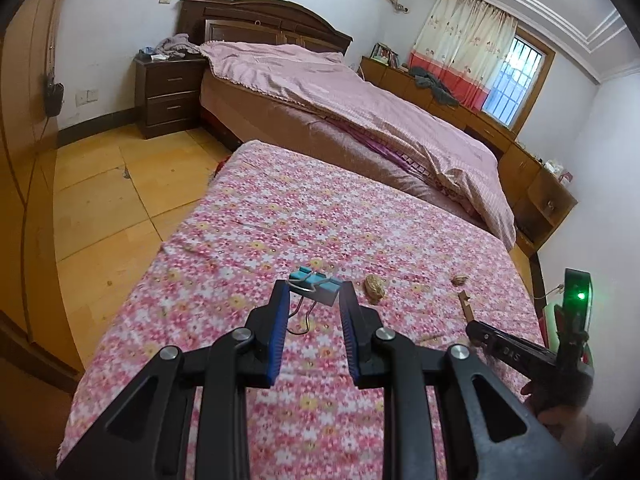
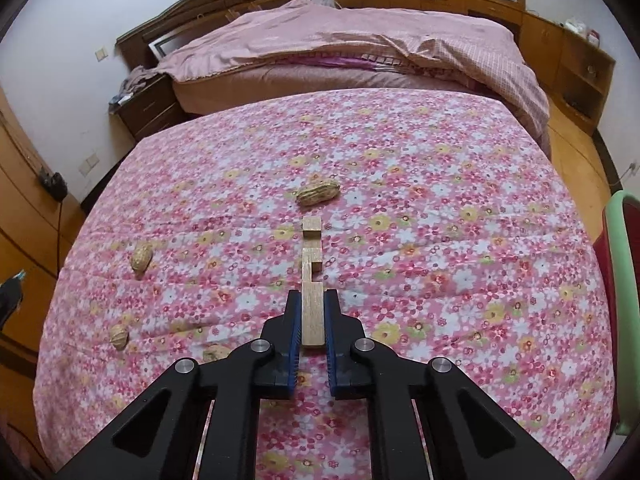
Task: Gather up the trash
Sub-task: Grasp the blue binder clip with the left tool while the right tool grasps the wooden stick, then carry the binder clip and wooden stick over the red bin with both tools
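The right gripper (image 2: 312,307) clamped a notched wooden stick (image 2: 311,280) above the floral counter (image 2: 440,220), a peanut (image 2: 318,193) lying just beyond. The left gripper (image 1: 313,294) pinched blue binder clips (image 1: 317,283); another peanut (image 1: 375,285) lay beside it.

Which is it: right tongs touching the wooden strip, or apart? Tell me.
Touching. The right wrist view shows the right tongs shut on the wooden strip, both blue pads pressed against its sides.
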Motion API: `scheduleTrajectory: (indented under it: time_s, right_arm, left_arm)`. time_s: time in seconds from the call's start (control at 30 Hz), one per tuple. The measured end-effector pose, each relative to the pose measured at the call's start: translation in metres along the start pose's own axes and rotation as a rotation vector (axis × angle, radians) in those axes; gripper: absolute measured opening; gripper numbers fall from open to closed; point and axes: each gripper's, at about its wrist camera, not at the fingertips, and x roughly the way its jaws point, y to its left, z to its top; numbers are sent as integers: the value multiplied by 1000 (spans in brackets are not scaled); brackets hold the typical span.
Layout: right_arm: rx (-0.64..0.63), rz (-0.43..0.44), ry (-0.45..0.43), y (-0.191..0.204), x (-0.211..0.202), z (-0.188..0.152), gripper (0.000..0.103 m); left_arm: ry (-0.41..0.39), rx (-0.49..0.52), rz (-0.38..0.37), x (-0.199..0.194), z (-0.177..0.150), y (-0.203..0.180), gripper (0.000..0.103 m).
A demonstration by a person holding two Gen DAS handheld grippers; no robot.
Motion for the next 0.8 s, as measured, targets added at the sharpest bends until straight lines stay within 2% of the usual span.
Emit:
scheduleTrajectory:
  time_s: [0.1, 0.4, 0.8]
  right_arm:
    - [-15, -5, -32, -4, -18, -4, 10]
    - [12, 55, -167, -18, -98, -22, 10]
    - [118, 72, -268, -50, -168, -51, 10]
  left_arm:
    - [-6, 4, -12, -11, -4, -3, 25]
    - [-40, 24, -61, -45, -11, -20, 25]
    - [-47, 69, -145, -71, -20, -56, 25]
